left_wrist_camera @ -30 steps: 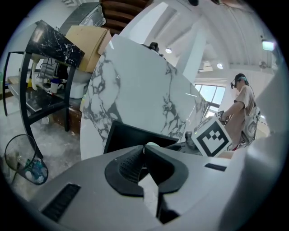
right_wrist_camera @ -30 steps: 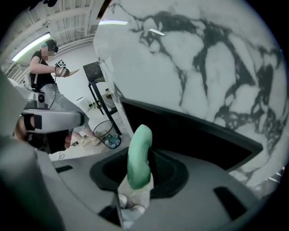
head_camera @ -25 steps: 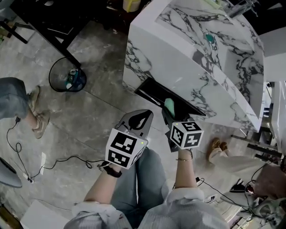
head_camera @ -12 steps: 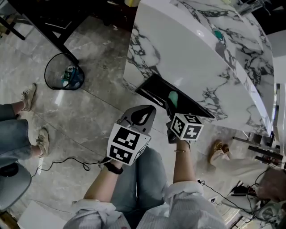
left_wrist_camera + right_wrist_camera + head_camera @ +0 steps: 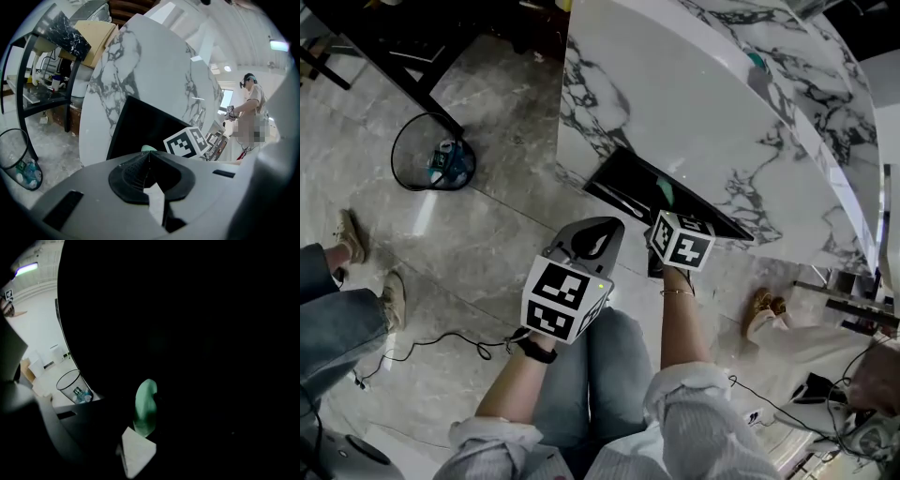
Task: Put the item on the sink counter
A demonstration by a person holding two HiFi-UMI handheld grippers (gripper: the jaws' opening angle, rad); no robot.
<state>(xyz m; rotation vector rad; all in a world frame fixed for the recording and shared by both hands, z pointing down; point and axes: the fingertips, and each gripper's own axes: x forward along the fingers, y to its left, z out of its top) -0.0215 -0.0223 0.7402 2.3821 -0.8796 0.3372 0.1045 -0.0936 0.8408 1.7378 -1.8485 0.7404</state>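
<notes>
The right hand-held gripper [image 5: 660,216] is pointing down and forward at the black recess [image 5: 623,183] that opens in the front of the white marble sink bench [image 5: 675,103]. Its jaws are standing partly apart, and the pale green rounded item [image 5: 145,406] is sitting upright between their tips. They appear to be gripping it by its sides, which would be keeping it steady and clear of the recess edge. The right gripper view is looking almost wholly into that darkness, so the item is at the mouth of the recess, below the bench's top and not yet on it. By my reading, it is going to have to be carried up and over the rim.

The left hand-held gripper [image 5: 149,154] is waiting just beside the right one, with its jaws pressed together on nothing. It looks to be held back to leave the right arm room.

Compared with a second ago, the right hand-held gripper is sitting lower and closer to the recess, and it is tipping more steeply. Less of the green item is showing from the head view, while the jaw width is looking unchanged. The left hand-held gripper is sitting slightly lower. A bystander's legs at the left edge are standing nearer the bottom of the view, farther from the wire waste basket [image 5: 431,155].
</notes>
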